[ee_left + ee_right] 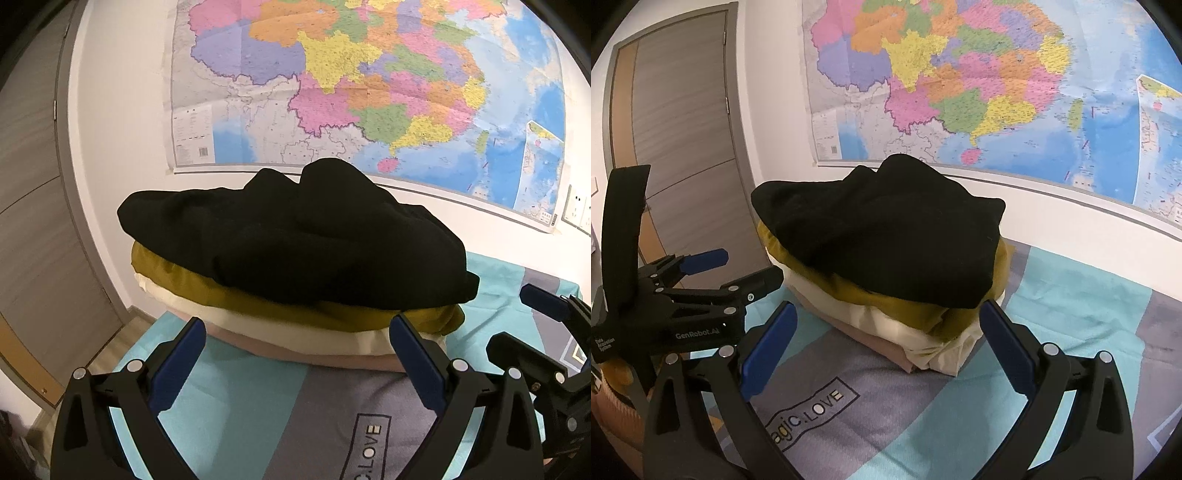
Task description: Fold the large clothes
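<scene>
A big map (369,85) fills the wall above the bed sheet (1071,295), where the folded pile sits — a black garment (295,236) on top of mustard and cream layers. Both the left gripper (295,354) and right gripper (886,339) hang spread wide, gripping nothing — best press the lumpy black top flat and square

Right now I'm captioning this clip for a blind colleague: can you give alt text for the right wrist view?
A stack of folded clothes, black garment on top of mustard, cream and pink layers, sits on a teal and grey bedsheet below a wall map. The right gripper frames the stack with open blue fingers; the left gripper hangs open at left, near a door.
</scene>
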{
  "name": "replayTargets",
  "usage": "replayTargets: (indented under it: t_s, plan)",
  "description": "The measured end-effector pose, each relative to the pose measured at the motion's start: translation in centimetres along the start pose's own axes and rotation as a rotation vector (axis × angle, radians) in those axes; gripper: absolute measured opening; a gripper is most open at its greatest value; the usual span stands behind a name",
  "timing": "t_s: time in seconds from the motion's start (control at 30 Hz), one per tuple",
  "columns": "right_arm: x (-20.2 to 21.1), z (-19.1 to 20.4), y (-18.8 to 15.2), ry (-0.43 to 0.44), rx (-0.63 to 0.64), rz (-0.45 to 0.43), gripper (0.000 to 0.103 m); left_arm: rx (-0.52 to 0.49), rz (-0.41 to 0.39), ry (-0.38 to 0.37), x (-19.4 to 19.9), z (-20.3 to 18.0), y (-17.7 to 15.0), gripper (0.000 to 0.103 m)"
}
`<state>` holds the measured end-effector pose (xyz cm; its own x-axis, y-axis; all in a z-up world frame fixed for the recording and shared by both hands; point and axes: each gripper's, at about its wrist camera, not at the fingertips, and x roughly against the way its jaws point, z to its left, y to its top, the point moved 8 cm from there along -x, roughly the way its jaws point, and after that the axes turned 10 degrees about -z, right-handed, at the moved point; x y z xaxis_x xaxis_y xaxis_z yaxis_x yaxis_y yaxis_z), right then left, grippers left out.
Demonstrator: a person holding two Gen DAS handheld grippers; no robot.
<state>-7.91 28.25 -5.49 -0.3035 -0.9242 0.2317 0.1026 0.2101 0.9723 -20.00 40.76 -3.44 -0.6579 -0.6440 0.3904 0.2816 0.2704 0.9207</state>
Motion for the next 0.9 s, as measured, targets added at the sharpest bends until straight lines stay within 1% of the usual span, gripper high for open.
replayTargets:
  t_s: [0.47,0.9]
  plan:
    - [3.0,1.0,-1.4,0.008,0.009,-0.007,0.097,0.006,-0.005,-0.002,3.2,-1.3,-1.3,0.096]
    - [4.8,1.3,-2.3,0.01,-0.008,-0.013,0.097,0.0,-0.006,-0.014,5.0,-2.2,-2.3,0.096]
